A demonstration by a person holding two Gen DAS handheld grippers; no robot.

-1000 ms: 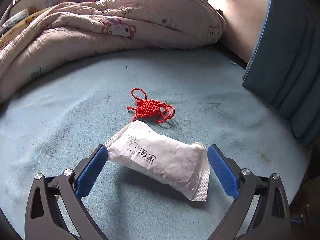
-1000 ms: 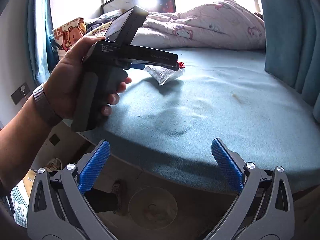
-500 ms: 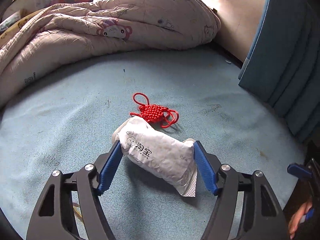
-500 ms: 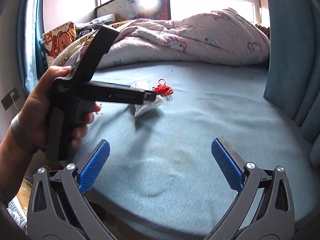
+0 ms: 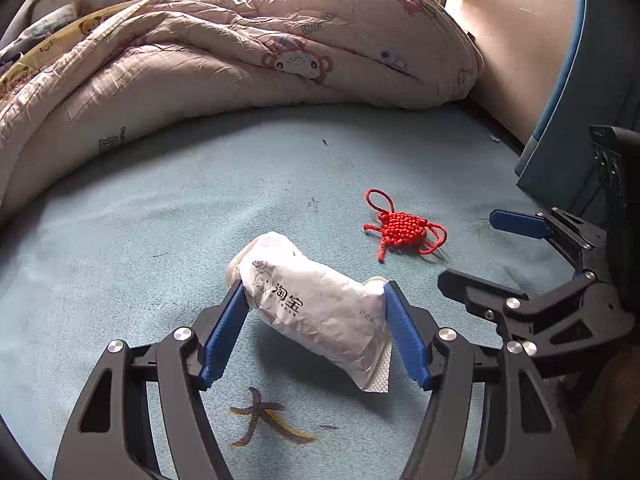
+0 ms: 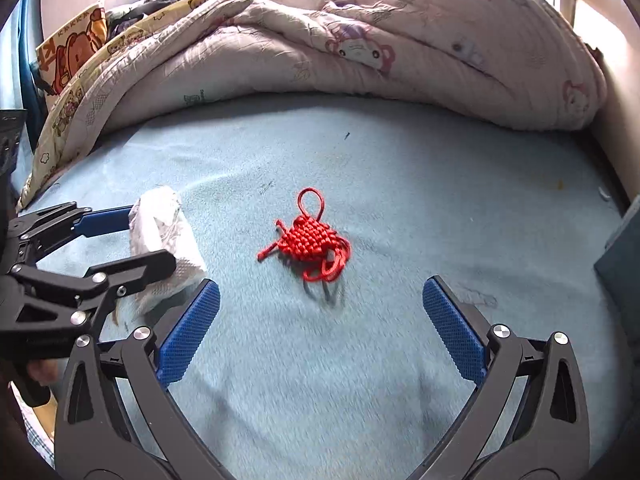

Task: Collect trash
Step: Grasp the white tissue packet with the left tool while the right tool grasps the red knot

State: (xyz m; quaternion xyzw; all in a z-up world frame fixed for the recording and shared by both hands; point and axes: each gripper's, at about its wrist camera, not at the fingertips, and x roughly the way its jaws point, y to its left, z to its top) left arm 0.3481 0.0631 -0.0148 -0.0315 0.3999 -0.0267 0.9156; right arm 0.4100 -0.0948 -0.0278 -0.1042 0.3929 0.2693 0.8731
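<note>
A crumpled white mailer packet [image 5: 316,312] with black print hangs slightly above the light blue sheet [image 5: 180,208], casting a shadow. My left gripper [image 5: 315,286] has its blue pads pressed on both ends of it, and the jaws are still closing. The right wrist view shows the same packet [image 6: 160,232] in the left gripper [image 6: 152,238] at the left. A red knotted cord ornament [image 6: 310,240] lies flat on the sheet just ahead of my right gripper [image 6: 320,284], which stands open and empty. In the left wrist view the ornament [image 5: 404,230] lies next to the right gripper [image 5: 468,246].
A bunched pink cartoon-print quilt [image 5: 240,60] fills the far side of the bed. A blue curtain [image 5: 592,100] hangs at the right. A brown and yellow mark [image 5: 264,420] stains the sheet near the left gripper. Cartoon pillows [image 6: 68,56] lie at the far left.
The left jaws closed from wide apart onto the white packet and raised it off the sheet. The right gripper swung from the bed's edge in over the sheet, up to the red ornament.
</note>
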